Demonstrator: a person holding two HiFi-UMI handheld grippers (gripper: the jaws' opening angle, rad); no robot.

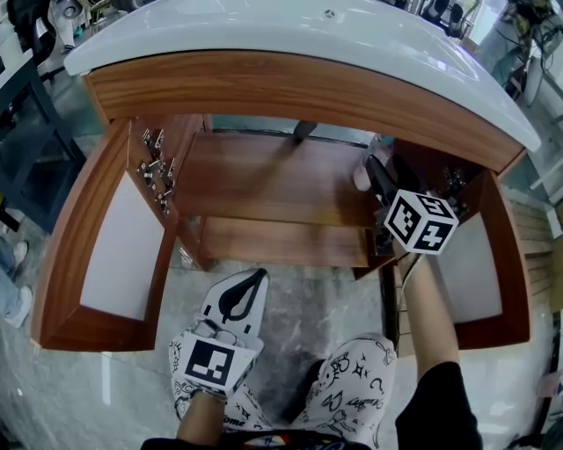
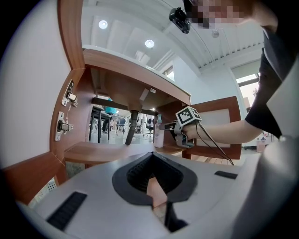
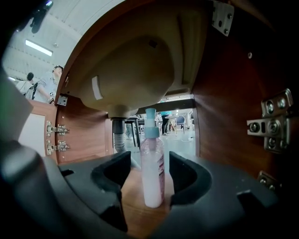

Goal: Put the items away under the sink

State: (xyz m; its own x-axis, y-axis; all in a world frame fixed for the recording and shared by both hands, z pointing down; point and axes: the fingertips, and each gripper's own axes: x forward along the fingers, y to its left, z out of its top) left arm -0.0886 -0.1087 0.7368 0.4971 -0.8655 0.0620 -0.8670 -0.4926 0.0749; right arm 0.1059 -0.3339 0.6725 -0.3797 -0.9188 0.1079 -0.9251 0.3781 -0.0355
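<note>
A clear bottle of pink liquid with a pale blue pump top (image 3: 153, 172) stands upright on the wooden shelf (image 1: 264, 171) under the sink, at its right end. My right gripper (image 3: 149, 164) reaches into the cabinet with its jaws open on either side of the bottle, and the pads stand clear of it. From the left gripper view, the bottle (image 2: 159, 135) is just ahead of the right gripper (image 2: 170, 127). My left gripper (image 1: 249, 277) hangs low outside the cabinet above the floor. It is shut and holds nothing.
The white sink basin (image 1: 290, 26) overhangs the cabinet, and its grey drain pipe (image 3: 119, 135) comes down left of the bottle. Both cabinet doors (image 1: 114, 237) (image 1: 493, 264) stand open, with metal hinges (image 1: 154, 167) on the side walls. A lower shelf (image 1: 281, 242) lies in front.
</note>
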